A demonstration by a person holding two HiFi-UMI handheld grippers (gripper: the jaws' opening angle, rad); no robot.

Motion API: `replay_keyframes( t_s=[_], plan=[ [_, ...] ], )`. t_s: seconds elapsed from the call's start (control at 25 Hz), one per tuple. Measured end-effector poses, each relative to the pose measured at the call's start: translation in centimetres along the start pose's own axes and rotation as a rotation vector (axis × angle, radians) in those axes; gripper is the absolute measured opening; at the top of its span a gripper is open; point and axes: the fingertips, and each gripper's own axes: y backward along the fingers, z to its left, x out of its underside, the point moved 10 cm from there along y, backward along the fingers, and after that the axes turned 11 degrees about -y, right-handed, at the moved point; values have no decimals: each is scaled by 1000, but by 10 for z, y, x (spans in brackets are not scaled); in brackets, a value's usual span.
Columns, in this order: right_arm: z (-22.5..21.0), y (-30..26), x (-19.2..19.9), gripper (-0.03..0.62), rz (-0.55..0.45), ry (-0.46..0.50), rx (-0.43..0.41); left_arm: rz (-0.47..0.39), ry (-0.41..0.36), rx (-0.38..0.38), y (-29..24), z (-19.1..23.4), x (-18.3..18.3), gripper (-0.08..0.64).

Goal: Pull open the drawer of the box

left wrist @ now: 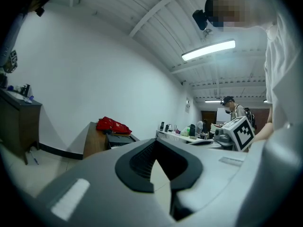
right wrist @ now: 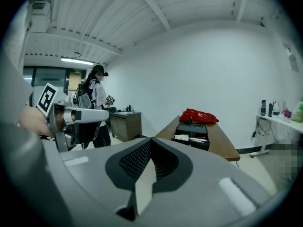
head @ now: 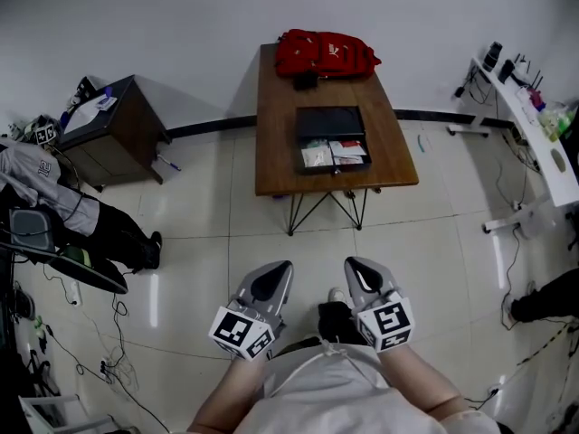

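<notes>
Left gripper (head: 282, 268) and right gripper (head: 353, 264) are both closed, empty, well short of the table (head: 271, 152). Its box (head: 328, 123) has the drawer (head: 335, 155) open; contents too small to identify.

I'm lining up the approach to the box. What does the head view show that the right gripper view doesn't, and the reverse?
Head view only: the tiled floor separating the left tool and right tool from the wooden table, and the table's legs. Right gripper view only: a standing person beyond the left tool, and the ceiling lights. Both: the red bag at the table's far end and the black box, its drawer already out with papers showing.
</notes>
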Motion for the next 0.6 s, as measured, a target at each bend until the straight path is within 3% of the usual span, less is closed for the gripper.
replay_keyframes(
  t_s=[0.32,0.6],
  plan=[
    [18,45,11,2,-10,-57,15,4,9,19,26,-38,-3,6],
    [13,66,0,2,-31,-36,-8,-15,-16,19,16,-58,-18,6]
  ],
)
